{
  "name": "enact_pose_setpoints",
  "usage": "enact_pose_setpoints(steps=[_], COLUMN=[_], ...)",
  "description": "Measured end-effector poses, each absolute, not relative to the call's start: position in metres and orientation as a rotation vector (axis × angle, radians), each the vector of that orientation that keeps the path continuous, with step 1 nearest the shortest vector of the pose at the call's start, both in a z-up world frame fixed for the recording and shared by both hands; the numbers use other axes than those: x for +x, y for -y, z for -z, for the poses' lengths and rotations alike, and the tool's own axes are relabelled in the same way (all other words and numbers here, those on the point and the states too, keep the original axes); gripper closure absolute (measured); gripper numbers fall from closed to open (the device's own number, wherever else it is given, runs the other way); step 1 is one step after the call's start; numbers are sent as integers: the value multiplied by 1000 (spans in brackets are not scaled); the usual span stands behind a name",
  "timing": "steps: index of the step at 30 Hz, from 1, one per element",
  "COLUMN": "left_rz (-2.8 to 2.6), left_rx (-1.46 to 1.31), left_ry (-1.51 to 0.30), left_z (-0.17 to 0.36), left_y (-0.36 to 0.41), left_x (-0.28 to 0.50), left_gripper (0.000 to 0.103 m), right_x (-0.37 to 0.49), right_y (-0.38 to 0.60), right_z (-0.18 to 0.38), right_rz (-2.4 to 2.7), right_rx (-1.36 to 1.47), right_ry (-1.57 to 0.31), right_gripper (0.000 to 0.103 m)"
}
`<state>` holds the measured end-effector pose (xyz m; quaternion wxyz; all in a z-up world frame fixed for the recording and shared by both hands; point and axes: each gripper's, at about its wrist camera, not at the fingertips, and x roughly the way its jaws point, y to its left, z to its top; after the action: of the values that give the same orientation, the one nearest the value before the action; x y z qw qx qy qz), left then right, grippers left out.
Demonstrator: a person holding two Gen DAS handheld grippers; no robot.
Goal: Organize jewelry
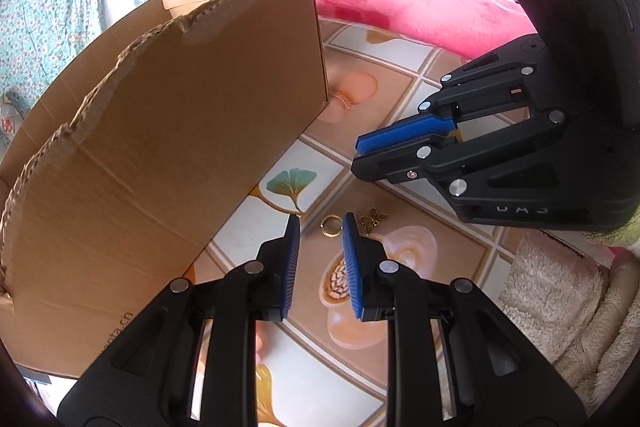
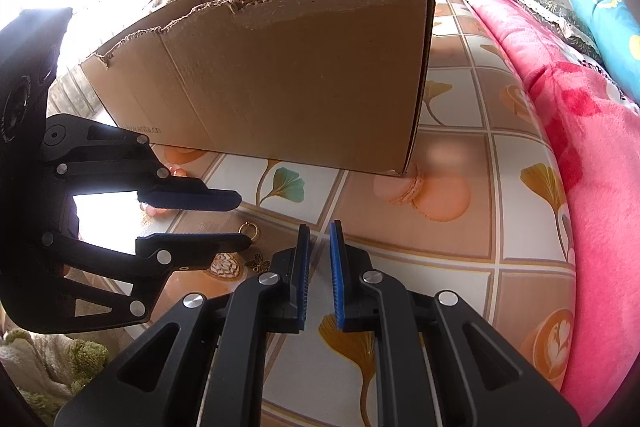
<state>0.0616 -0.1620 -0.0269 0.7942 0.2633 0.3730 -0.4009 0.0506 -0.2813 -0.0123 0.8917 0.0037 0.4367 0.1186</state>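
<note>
A small gold ring (image 1: 330, 227) (image 2: 250, 228) lies on the patterned tablecloth (image 1: 420, 247), with a bronze butterfly charm (image 1: 373, 219) (image 2: 258, 262) just to its right. My left gripper (image 1: 321, 225) (image 2: 240, 221) points down at the ring, open. The ring sits between its fingertips, close to the right pad (image 1: 350, 255), and is not pinched. My right gripper (image 2: 320, 229) (image 1: 358, 155) hovers to the right of the jewelry, shut, with nothing between its blue pads.
A tall cardboard box (image 1: 180, 127) (image 2: 280, 67) with a torn top edge stands just behind and left of the jewelry. A pink blanket (image 1: 420, 7) (image 2: 580, 147) borders the far side. A fluffy cream cloth (image 1: 560, 287) lies near the right gripper.
</note>
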Motion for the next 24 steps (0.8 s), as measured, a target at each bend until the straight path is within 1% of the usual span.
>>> enact_pose_setpoints(steps=[1, 3, 6, 19, 24], left_rz=[866, 885, 899, 874, 841], left_rx=[568, 559, 541, 526, 481], left_ry=[-802, -810, -822, -821, -815], left_z=[27, 27, 26, 27, 21], left_y=[162, 163, 161, 159, 149], left_x=[62, 64, 65, 63, 62], left_gripper=[83, 89, 93, 93, 93], right_x=[50, 50, 50, 49, 45], right_y=[282, 282, 282, 284, 284], right_z=[12, 12, 13, 13, 9], right_rz=[-247, -247, -247, -238, -251], right_rx=[8, 9, 12, 19, 43], right_ry=[-906, -906, -904, -905, -904], right_gripper=[92, 92, 92, 92, 92])
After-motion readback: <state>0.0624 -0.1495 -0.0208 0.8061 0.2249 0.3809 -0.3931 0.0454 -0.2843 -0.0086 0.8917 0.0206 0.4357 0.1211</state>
